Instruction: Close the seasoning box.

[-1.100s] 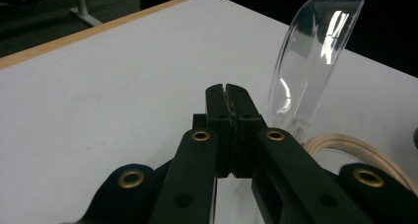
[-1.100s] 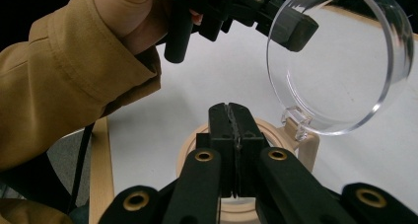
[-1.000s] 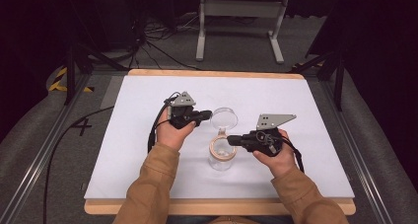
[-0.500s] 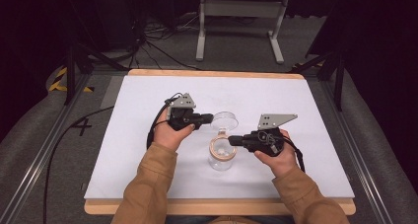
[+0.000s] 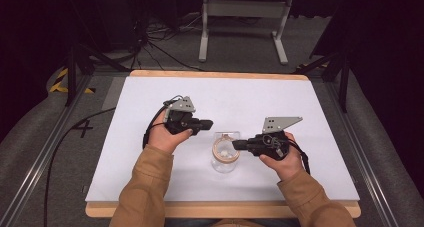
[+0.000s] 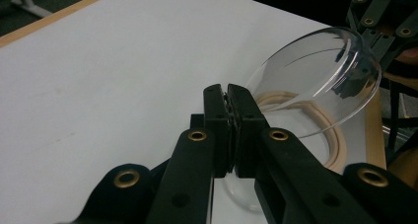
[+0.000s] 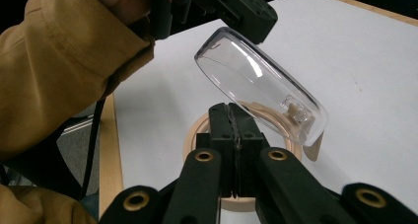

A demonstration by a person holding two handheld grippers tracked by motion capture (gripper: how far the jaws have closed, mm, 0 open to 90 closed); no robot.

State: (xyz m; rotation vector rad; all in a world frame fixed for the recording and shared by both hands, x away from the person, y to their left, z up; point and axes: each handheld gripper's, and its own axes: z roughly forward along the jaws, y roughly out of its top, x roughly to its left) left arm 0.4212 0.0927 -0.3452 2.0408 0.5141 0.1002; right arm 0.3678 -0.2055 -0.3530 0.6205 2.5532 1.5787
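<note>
Left fingers (image 6: 216,120) pressed shut on rim of lid (image 6: 315,81). Lid held tilted in air just past the tips, above ring (image 7: 194,135). Right fingers (image 7: 220,130) closed flat together, tips lying at ring. Cannot tell whether they pinch its rim.

Handling, judged: lid looks clear, thin, hard and light, probably slick. Held by edge alone, so likely to pivot or slip. Best taken at rim, seated deep between pads, squeeze kept moderate against cracking. Ring looks wooden and stiff. Safe to steady at its rim.

Against a second ago: lid lower and nearer ring, more edge-on. Left fingers shifted slightly with it. Right fingers unmoved.
</note>
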